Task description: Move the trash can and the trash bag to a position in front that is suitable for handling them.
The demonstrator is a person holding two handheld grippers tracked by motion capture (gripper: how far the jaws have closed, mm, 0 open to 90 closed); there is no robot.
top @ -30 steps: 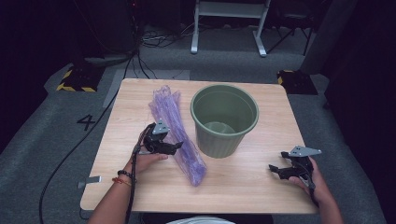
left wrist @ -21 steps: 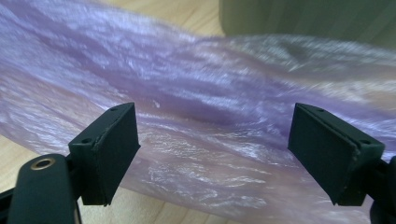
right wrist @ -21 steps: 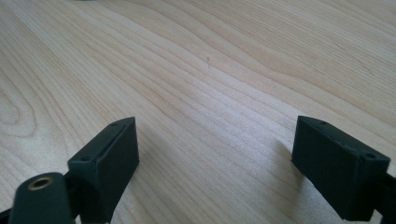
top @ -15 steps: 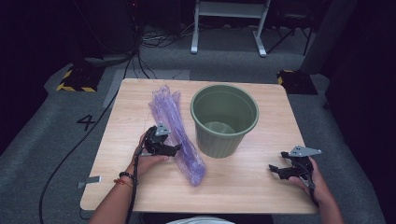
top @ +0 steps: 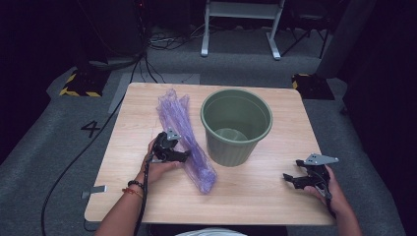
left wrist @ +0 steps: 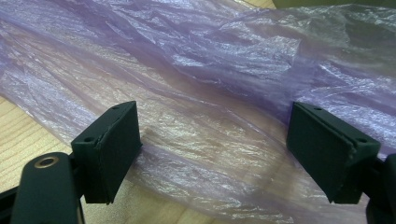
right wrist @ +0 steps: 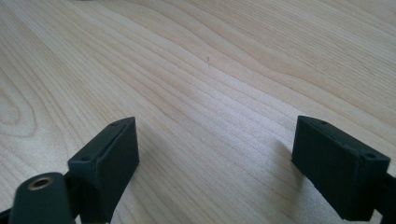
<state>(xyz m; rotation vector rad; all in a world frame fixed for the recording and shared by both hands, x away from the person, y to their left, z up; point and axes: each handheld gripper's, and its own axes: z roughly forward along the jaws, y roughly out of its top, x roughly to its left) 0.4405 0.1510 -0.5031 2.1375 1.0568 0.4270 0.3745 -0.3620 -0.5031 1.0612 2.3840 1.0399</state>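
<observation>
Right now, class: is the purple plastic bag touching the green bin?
Cannot tell. In the high view the purple plastic bag runs close alongside the green bin, yet no plain contact or gap shows.

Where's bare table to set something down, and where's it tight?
Free: the near strip of the table between the purple bag and the right gripper; the right side beyond the green bin; the left edge beside the bag. Tight: the gap between bag and bin, where the left gripper, jaws open, sits at the bag.

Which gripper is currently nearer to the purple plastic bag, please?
Left. The left gripper is at the purple plastic bag, jaws open around it; the right gripper rests apart, beyond the green bin.
</observation>
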